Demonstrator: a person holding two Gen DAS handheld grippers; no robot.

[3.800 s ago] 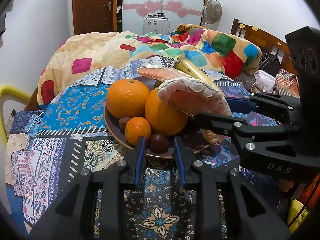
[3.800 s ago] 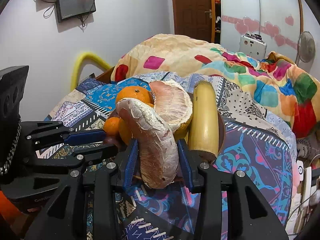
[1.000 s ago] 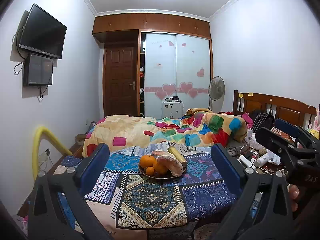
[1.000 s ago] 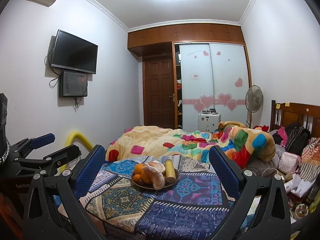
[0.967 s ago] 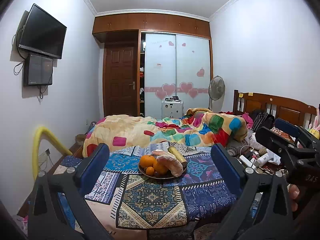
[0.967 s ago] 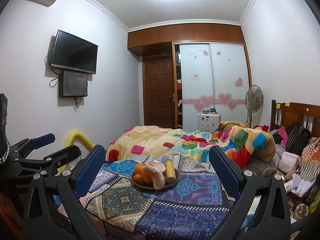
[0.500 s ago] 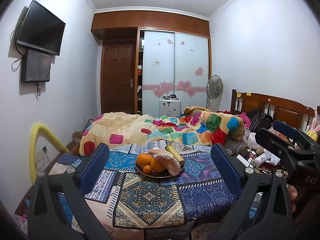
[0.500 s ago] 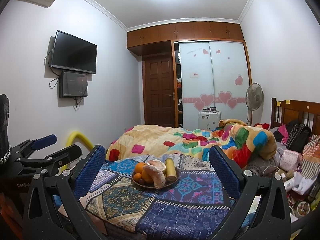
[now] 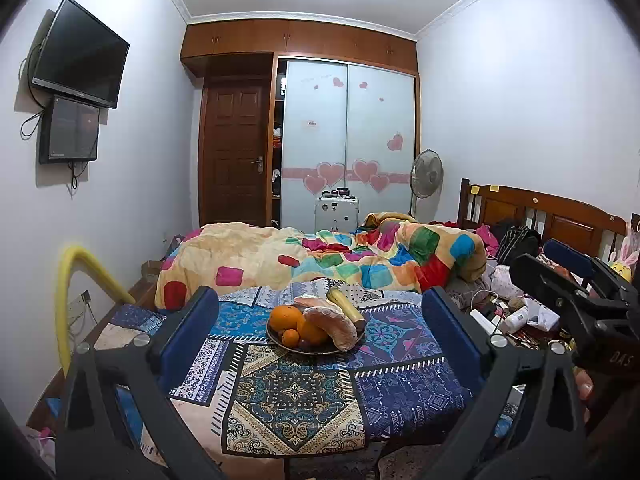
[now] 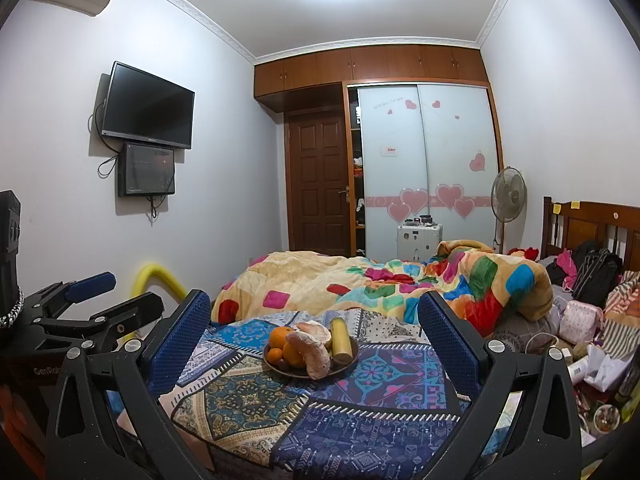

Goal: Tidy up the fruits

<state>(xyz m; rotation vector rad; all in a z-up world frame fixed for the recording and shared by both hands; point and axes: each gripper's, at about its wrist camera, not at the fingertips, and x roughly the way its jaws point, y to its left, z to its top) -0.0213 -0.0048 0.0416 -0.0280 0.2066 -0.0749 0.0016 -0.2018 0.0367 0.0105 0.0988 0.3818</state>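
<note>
Standing wide apart and gripping nothing, the blue-padded fingers (image 9: 192,320) of the left gripper (image 9: 316,332) are framing the plate (image 9: 276,338) from well back, and the right gripper (image 10: 310,334) is showing the same in its own view, its fingers (image 10: 438,334) spread with only air between them. Both tools are hanging short of the plate, near the front edge of the patterned cloth (image 9: 300,396) it is sitting on. On the plate, a large orange (image 9: 285,319) is lying at the left beside a second orange (image 9: 310,330), a small mandarin (image 9: 291,337) is sitting at the front, a peeled pomelo segment (image 9: 332,322) is leaning across the right side, and a banana (image 9: 346,306) is resting along the far right rim. Something dark, possibly another small fruit, is showing at the front of the plate in the right wrist view, though it is too small to name. Behind the plate a patchwork quilt (image 9: 320,258) is lying bunched. Every fruit in sight appears gathered on the plate, so the sorting looks finished or nearly so; any further move is likely calling only for a check that the leaning segment is sitting steady.
</note>
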